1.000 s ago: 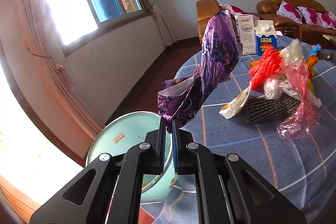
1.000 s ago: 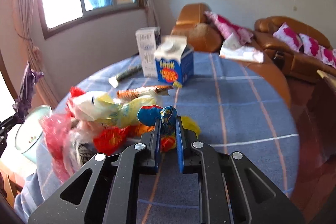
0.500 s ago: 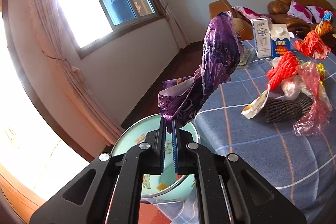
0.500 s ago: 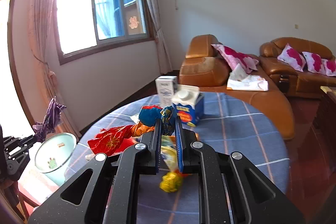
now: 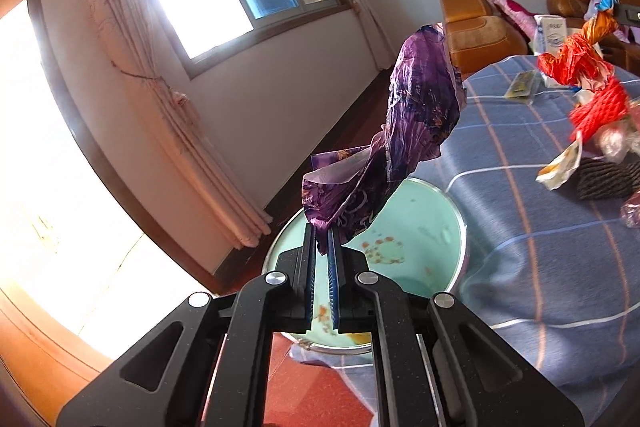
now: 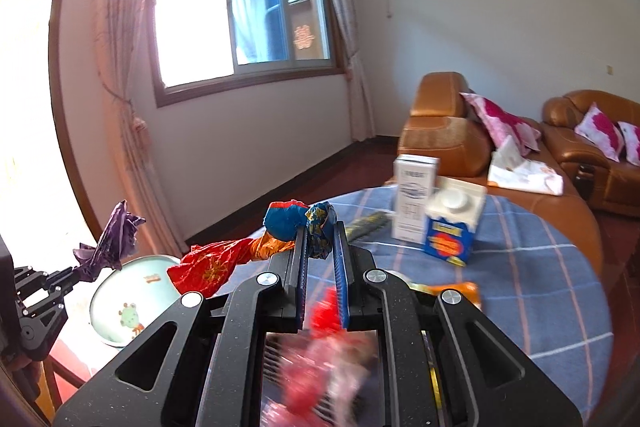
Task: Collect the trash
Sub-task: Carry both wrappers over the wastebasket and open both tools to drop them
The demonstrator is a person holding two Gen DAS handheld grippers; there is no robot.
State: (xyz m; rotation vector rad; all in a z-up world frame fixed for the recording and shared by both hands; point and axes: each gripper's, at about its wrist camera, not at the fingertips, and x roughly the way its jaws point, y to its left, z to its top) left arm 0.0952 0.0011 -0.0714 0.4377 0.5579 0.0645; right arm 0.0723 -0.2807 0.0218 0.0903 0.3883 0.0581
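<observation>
The left gripper [image 5: 321, 239] is pinching a crumpled purple wrapper [image 5: 416, 131] between narrow fingers [image 5: 309, 247], holding it directly above the open mint-green trash bin [image 5: 416, 239] standing beside the counter [image 5: 540, 267]. The right gripper [image 6: 320, 243] is clamping a blue, orange and red wrapper [image 6: 248, 255] in narrow fingers, the wrapper trailing leftward above the counter edge. A red mesh bag [image 5: 596, 111], a dark mesh sleeve [image 5: 608, 179] and two cartons [image 6: 452, 223] are sitting on the blue checked cloth.
</observation>
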